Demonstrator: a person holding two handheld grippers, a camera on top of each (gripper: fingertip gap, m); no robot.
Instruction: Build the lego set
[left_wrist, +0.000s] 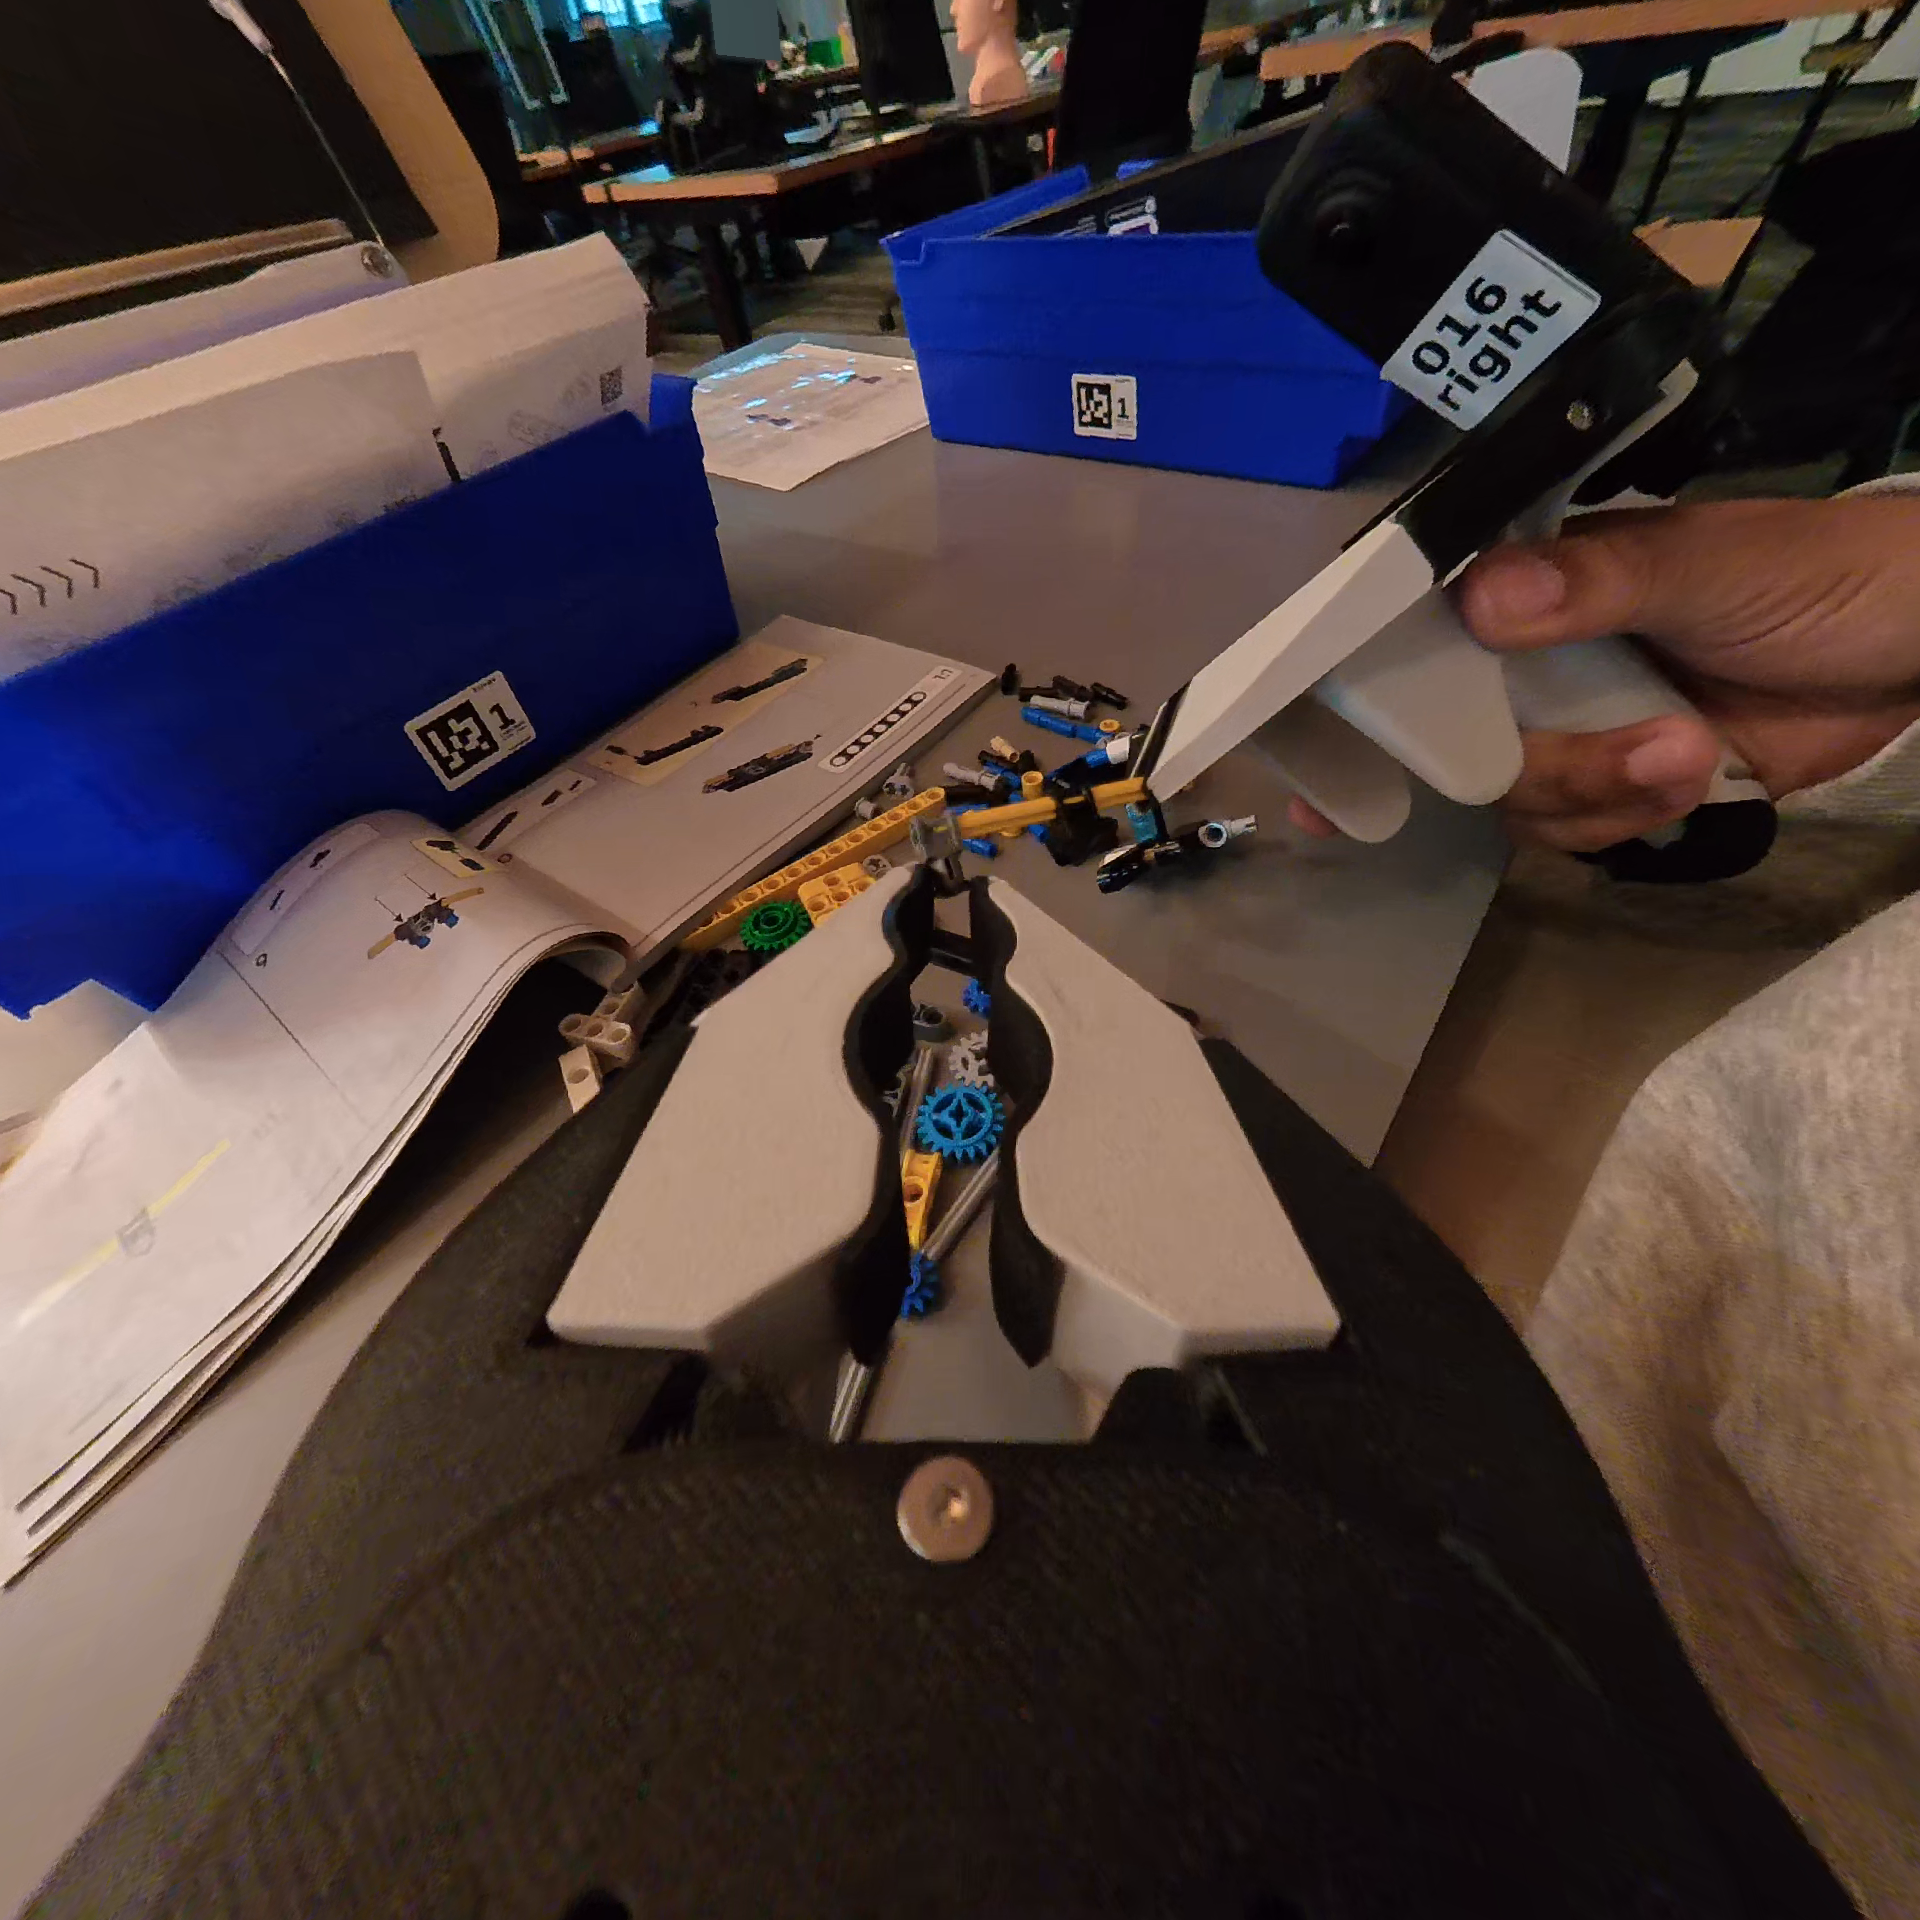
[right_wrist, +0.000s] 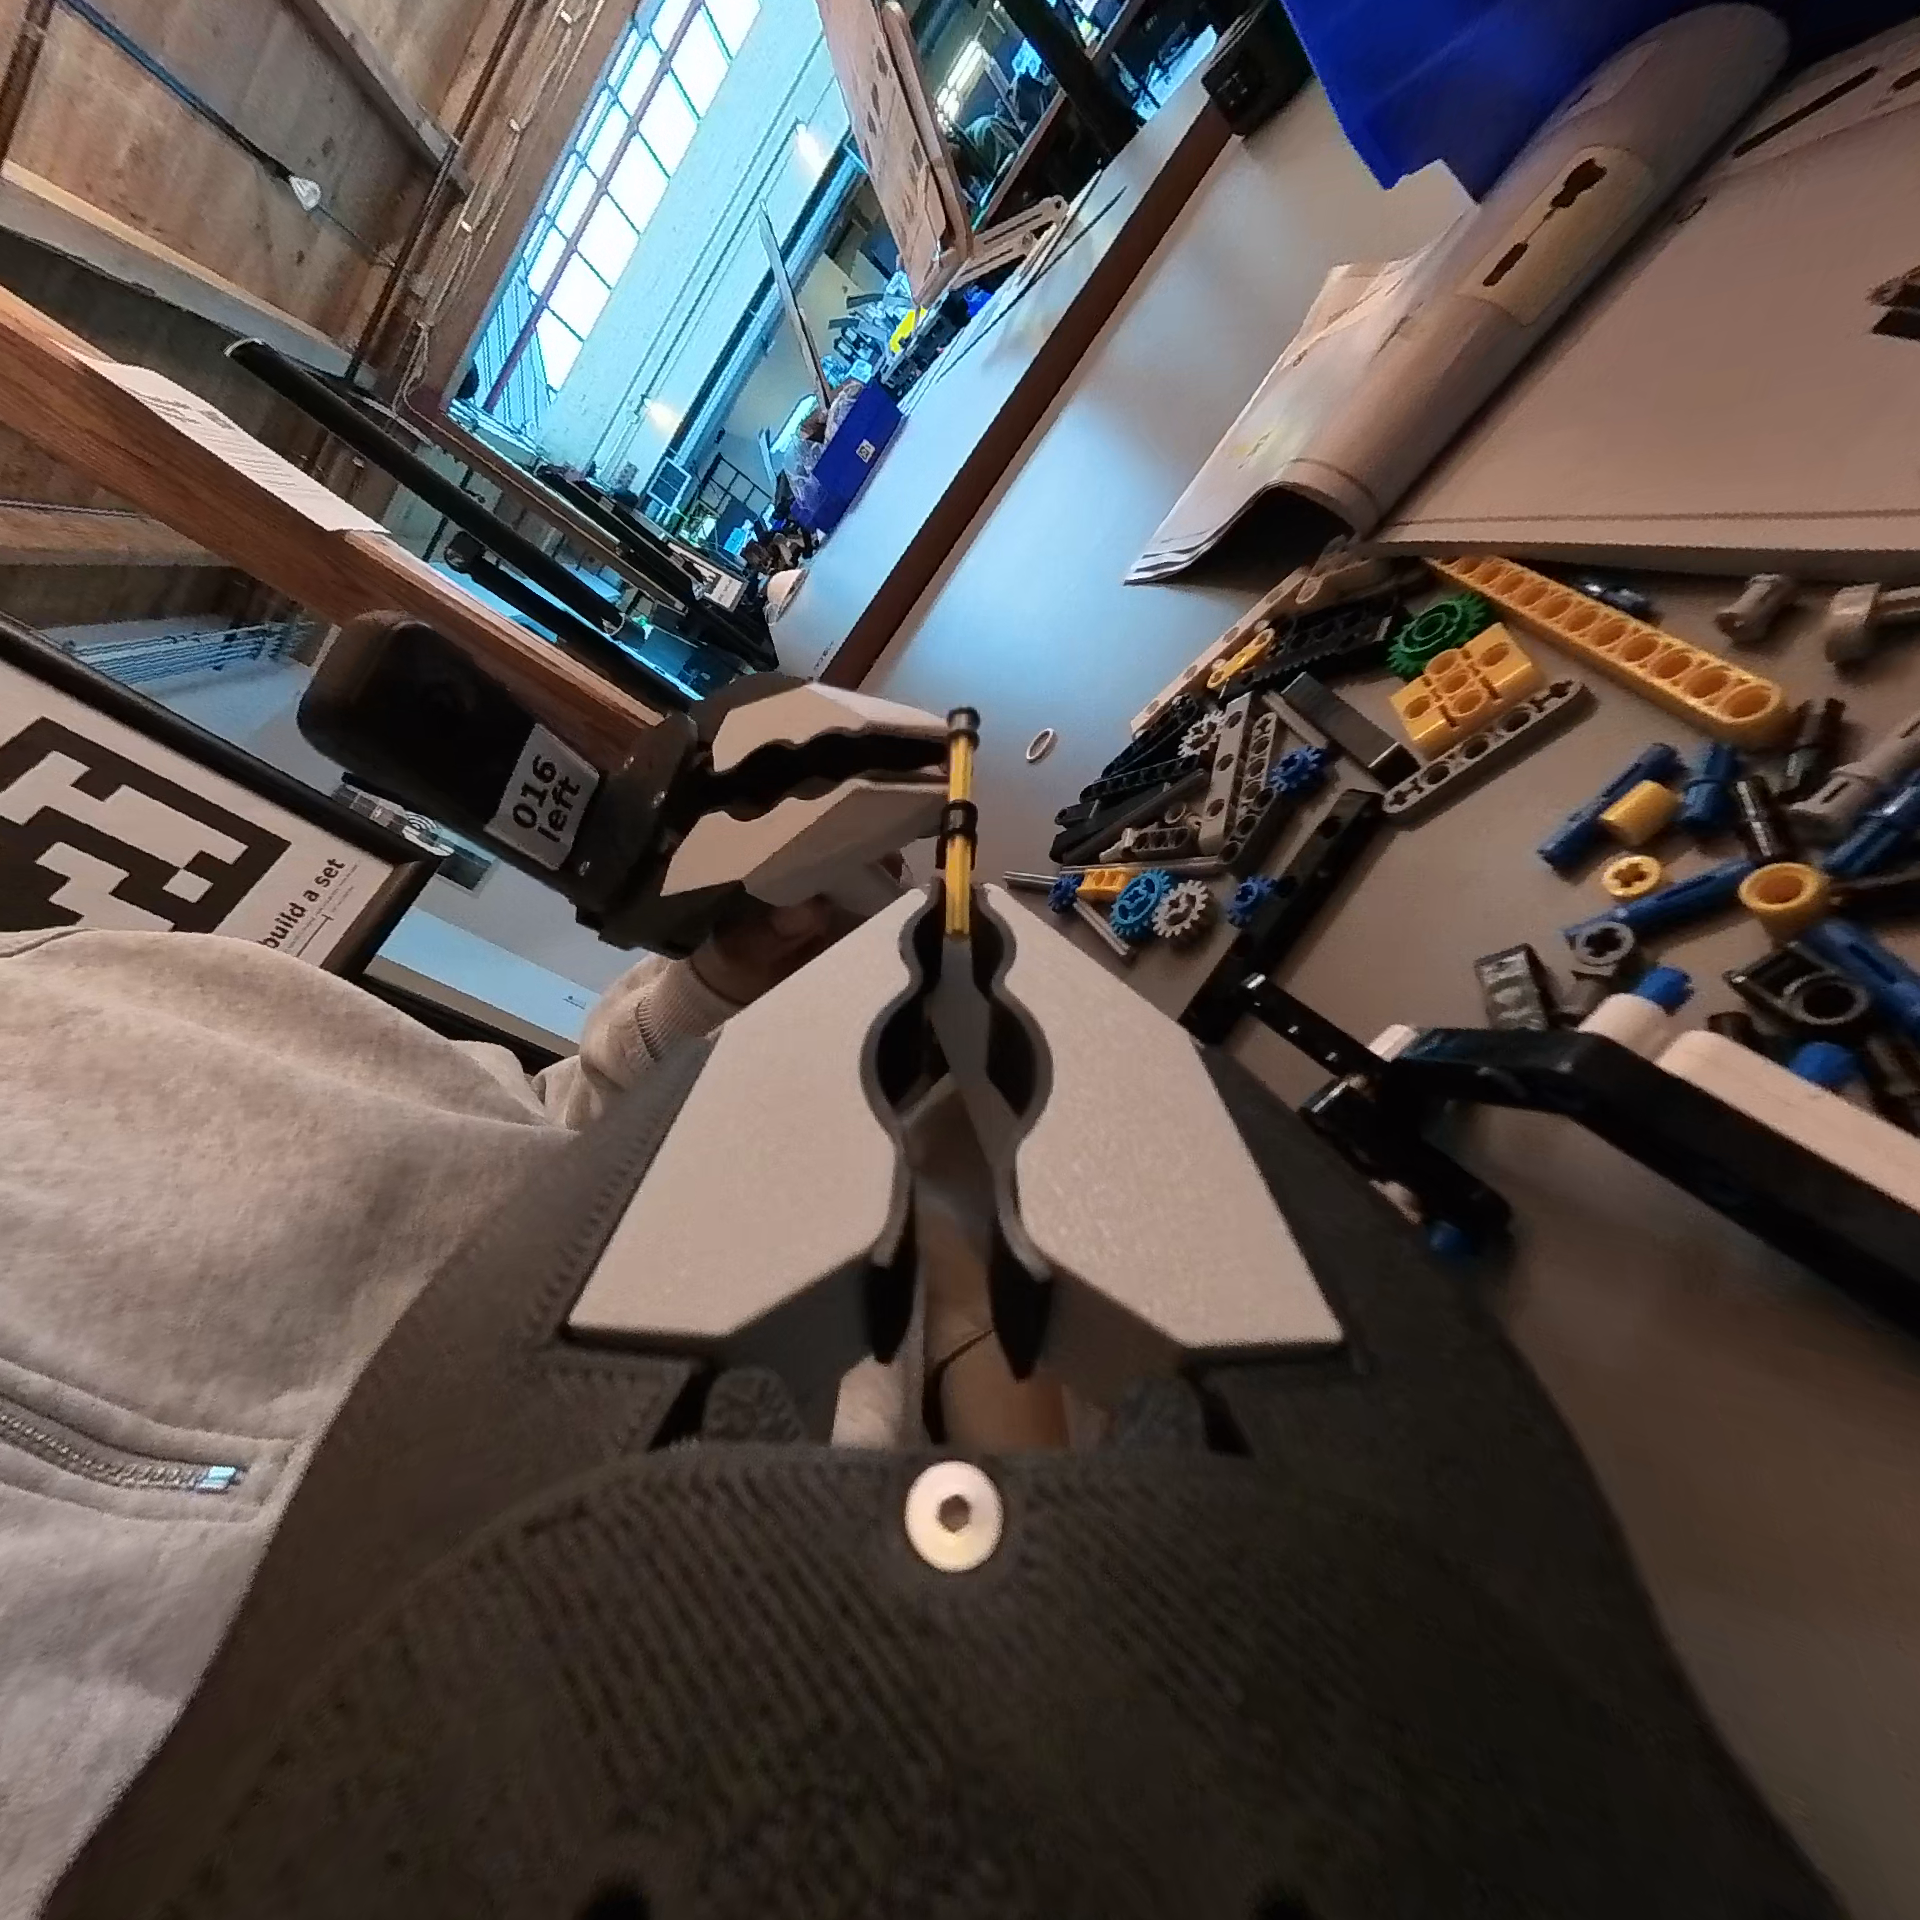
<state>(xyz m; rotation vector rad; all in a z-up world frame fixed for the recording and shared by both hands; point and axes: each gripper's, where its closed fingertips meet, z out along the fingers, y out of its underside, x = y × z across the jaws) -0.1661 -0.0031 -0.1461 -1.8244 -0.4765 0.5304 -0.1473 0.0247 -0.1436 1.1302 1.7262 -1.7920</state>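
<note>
A thin yellow axle (left_wrist: 1039, 810) with small black and grey parts on it is held in the air between both grippers. My left gripper (left_wrist: 948, 883) is shut on the axle's near end, where a grey connector (left_wrist: 935, 836) sits. My right gripper (left_wrist: 1148, 779) grips the other end, just above the loose parts. In the right wrist view my right gripper (right_wrist: 956, 906) is shut on the yellow axle (right_wrist: 961, 842), and the left gripper (right_wrist: 940, 764) clamps it farther along, below a black end cap (right_wrist: 963, 717).
Loose pieces lie on the grey table (left_wrist: 1195, 1018): a long yellow beam (right_wrist: 1621, 665), a green gear (right_wrist: 1429, 636), blue gears (left_wrist: 961, 1117), blue pins (right_wrist: 1870, 821). An open instruction booklet (left_wrist: 312, 1018) lies at the left. Two blue bins (left_wrist: 364, 665) (left_wrist: 1122, 312) stand behind. A black-and-blue sub-assembly (left_wrist: 1143, 857) rests under the right gripper. Across from one pair of fingers to the other is roughly 4 cm.
</note>
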